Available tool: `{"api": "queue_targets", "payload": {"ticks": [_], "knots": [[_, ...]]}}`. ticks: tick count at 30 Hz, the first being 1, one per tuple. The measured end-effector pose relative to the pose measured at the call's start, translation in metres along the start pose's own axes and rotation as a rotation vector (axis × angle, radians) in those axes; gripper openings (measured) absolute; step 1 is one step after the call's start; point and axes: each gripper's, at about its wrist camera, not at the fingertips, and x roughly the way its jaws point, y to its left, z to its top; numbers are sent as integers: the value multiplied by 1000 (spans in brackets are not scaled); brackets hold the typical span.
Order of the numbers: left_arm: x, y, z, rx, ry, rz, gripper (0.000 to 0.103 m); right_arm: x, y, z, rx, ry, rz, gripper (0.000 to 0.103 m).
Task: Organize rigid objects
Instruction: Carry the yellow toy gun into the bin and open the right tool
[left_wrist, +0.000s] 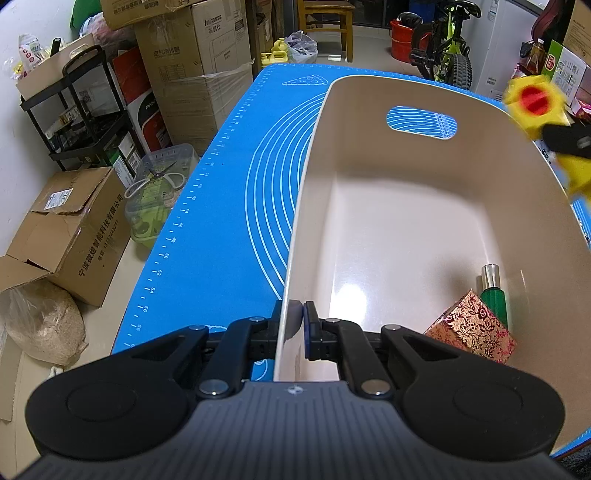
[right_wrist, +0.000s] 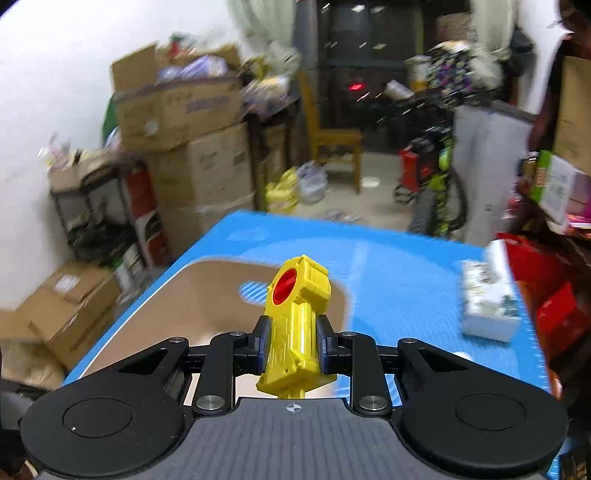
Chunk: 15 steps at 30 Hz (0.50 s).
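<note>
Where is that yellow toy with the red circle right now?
The yellow toy is clamped in the right tool, held in the air above the beige bin, near its right rim in the left wrist view. It is not yet inside.

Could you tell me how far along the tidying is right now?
Done: a patterned gift box and green bottle lie in the beige bin. In hand: the left tool clamps the bin's wall; the right tool carries a yellow toy. Left: a tissue box on the mat.
</note>
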Motion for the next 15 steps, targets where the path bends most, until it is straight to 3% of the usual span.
{"api": "queue_targets", "payload": {"ticks": [6,15], "knots": [[0,-1,0,-1,0,-1,11,26,38,-11,-91,87,46,34],[0,0,0,-3,0,-2,11,53,54,-20,-124,227,71,34]]}}
